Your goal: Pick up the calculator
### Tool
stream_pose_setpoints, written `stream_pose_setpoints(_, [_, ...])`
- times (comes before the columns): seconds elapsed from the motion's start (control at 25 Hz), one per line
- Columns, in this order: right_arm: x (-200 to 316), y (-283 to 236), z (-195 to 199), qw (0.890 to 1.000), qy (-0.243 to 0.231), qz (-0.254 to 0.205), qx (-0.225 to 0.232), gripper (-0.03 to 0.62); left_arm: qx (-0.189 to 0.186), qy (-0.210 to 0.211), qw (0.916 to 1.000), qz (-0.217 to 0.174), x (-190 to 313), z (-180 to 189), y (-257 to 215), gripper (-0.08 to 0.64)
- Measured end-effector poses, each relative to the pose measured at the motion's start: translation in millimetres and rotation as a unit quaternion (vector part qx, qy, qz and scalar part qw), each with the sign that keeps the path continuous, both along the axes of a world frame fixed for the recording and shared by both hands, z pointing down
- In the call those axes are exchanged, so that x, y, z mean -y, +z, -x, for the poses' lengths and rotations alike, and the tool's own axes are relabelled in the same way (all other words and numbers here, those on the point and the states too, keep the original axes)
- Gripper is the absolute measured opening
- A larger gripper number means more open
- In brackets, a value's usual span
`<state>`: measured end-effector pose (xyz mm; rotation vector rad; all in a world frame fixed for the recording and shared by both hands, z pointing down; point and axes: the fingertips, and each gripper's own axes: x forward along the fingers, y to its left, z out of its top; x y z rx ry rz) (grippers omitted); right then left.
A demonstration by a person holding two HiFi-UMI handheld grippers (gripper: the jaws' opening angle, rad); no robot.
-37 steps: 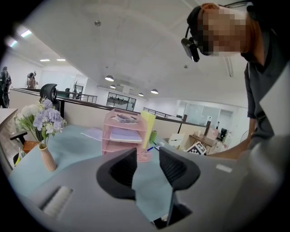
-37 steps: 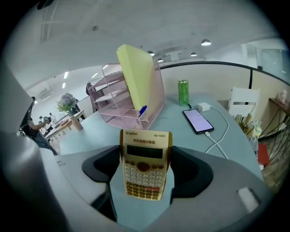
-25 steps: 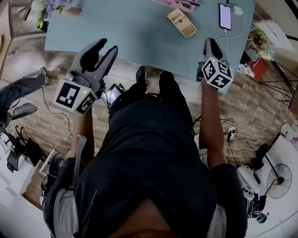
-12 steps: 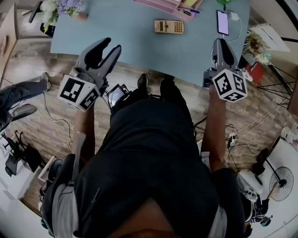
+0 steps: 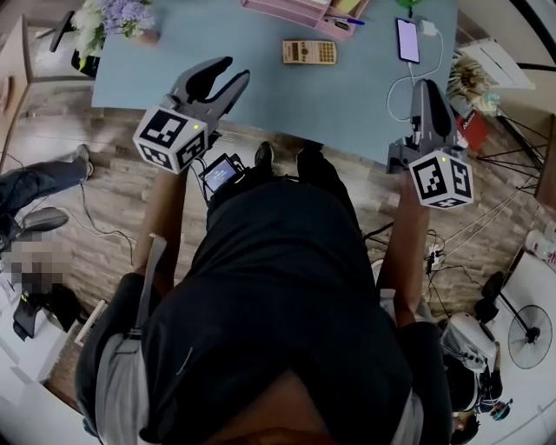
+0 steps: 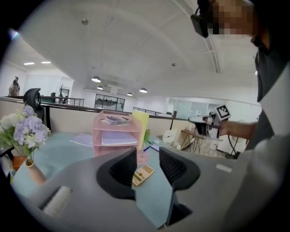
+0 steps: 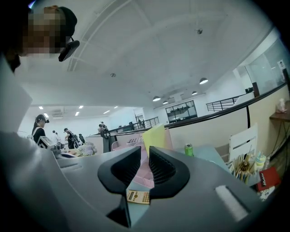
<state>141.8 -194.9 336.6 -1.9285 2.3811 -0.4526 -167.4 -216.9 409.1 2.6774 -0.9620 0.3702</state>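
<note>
2 empty ribbed claws: left claw (image 5: pixel 232 70) parted, right claw (image 5: pixel 429 86) closed; flat tan calculator (image 5: pixel 309 52) beyond.

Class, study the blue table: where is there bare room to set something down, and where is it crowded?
Bare: the broad stretch of table between the flowers and the calculator, and the near strip from the calculator to the table's front edge. Crowded: the far side, where pink tray, calculator and phone sit close.

Bright, even light from ceiling lamps (image 6: pixel 96 79); fisheye warping and dark vignetting at edges.
</note>
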Motion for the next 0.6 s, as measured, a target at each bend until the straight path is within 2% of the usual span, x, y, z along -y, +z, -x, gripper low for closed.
stream_pose_setpoints(0.12, [-8.2,-2.6,-14.7,1.000,0.012,0.000,-0.001,0.054,0.062,0.043,0.9970,0.018,16.0,-27.2,50.9,0.204])
stream_pose_setpoints(0.24, [-14.1,-1.9,-31.3,1.000,0.020,0.003,-0.002,0.054,0.126,0.088,0.9875,0.035,28.9,-57.1,99.0,0.244])
stream_pose_setpoints(0.4, [-21.6,2.2,-49.3,1.000,0.019,0.006,-0.001,0.055,0.169,0.124,0.9772,0.035,44.8,-94.0,142.1,0.282])
stream_pose_setpoints(0.6, [-21.1,13.0,-65.0,0.999,0.025,0.033,0.004,0.057,0.223,0.157,0.9609,0.049,63.6,-122.7,193.0,0.322])
